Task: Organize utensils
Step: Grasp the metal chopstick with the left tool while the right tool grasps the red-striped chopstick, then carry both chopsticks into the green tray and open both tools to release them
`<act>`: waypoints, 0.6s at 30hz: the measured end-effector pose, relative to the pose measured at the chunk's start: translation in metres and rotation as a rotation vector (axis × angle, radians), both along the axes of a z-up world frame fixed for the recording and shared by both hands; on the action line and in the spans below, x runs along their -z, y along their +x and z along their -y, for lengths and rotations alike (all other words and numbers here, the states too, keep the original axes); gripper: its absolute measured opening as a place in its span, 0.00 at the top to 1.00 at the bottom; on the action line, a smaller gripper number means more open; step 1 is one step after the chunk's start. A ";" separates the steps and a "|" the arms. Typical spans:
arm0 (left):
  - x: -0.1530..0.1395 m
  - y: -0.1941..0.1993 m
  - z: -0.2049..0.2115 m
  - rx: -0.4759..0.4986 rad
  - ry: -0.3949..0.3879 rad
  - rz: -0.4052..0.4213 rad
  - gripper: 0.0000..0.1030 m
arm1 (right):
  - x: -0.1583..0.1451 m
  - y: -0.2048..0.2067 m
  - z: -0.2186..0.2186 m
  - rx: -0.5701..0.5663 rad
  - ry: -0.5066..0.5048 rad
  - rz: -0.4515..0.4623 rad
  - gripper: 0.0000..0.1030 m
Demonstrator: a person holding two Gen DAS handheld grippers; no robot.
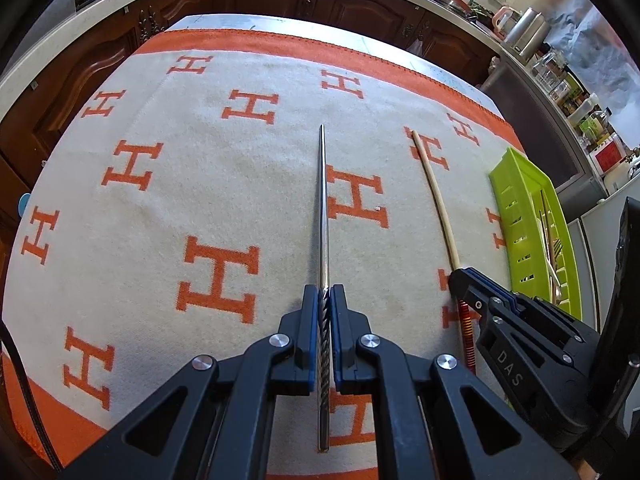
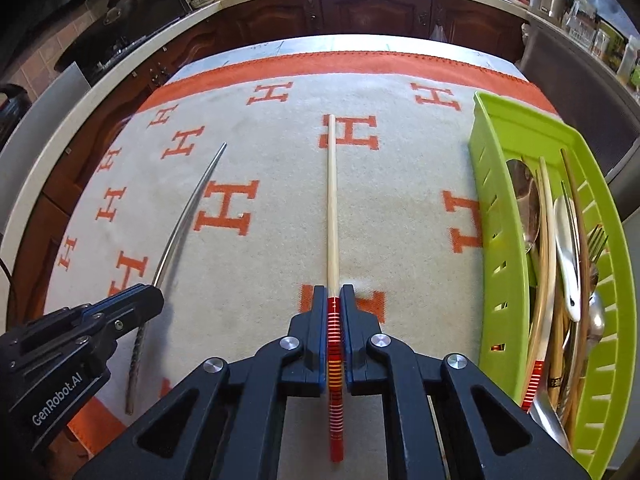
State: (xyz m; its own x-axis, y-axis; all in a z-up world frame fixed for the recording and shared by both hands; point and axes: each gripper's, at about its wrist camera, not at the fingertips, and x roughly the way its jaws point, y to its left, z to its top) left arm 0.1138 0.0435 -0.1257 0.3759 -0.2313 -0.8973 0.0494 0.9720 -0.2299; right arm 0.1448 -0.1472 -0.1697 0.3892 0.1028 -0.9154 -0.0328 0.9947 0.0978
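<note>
My left gripper is shut on a metal chopstick with a twisted handle, which points away over the cloth. It also shows in the right wrist view, with the left gripper at lower left. My right gripper is shut on a wooden chopstick with a red striped handle, pointing away. In the left wrist view this chopstick lies right of the metal one, with the right gripper on it. A green slotted tray at the right holds several utensils.
A cream blanket with orange H marks covers the table. The green tray sits at the table's right edge. Dark wooden cabinets and a counter with jars and a kettle stand beyond the table.
</note>
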 end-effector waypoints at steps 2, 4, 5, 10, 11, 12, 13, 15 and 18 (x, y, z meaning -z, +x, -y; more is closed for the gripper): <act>-0.001 -0.001 0.001 0.002 0.004 0.001 0.97 | -0.002 -0.002 0.006 0.015 0.046 -0.004 0.95; -0.003 -0.003 0.003 0.003 0.008 0.005 0.97 | -0.007 -0.007 0.011 0.026 0.079 0.003 0.95; -0.005 -0.004 0.004 0.006 0.011 0.009 0.97 | -0.011 -0.010 0.012 0.028 0.098 0.009 0.95; -0.017 -0.012 0.012 0.020 0.025 0.035 0.97 | -0.041 -0.028 0.021 0.032 0.161 0.070 0.95; -0.020 -0.014 0.015 0.024 0.031 0.042 0.97 | -0.047 -0.032 0.024 0.038 0.172 0.081 0.95; -0.023 -0.016 0.017 0.028 0.035 0.046 0.97 | -0.053 -0.036 0.027 0.045 0.182 0.092 0.95; -0.025 -0.018 0.019 0.031 0.036 0.049 0.97 | -0.059 -0.040 0.032 0.053 0.189 0.102 0.95; -0.031 -0.022 0.026 0.043 0.040 0.057 0.97 | -0.071 -0.049 0.042 0.066 0.204 0.126 0.95; -0.040 -0.028 0.040 0.066 0.047 0.074 0.97 | -0.083 -0.060 0.058 0.092 0.214 0.149 0.95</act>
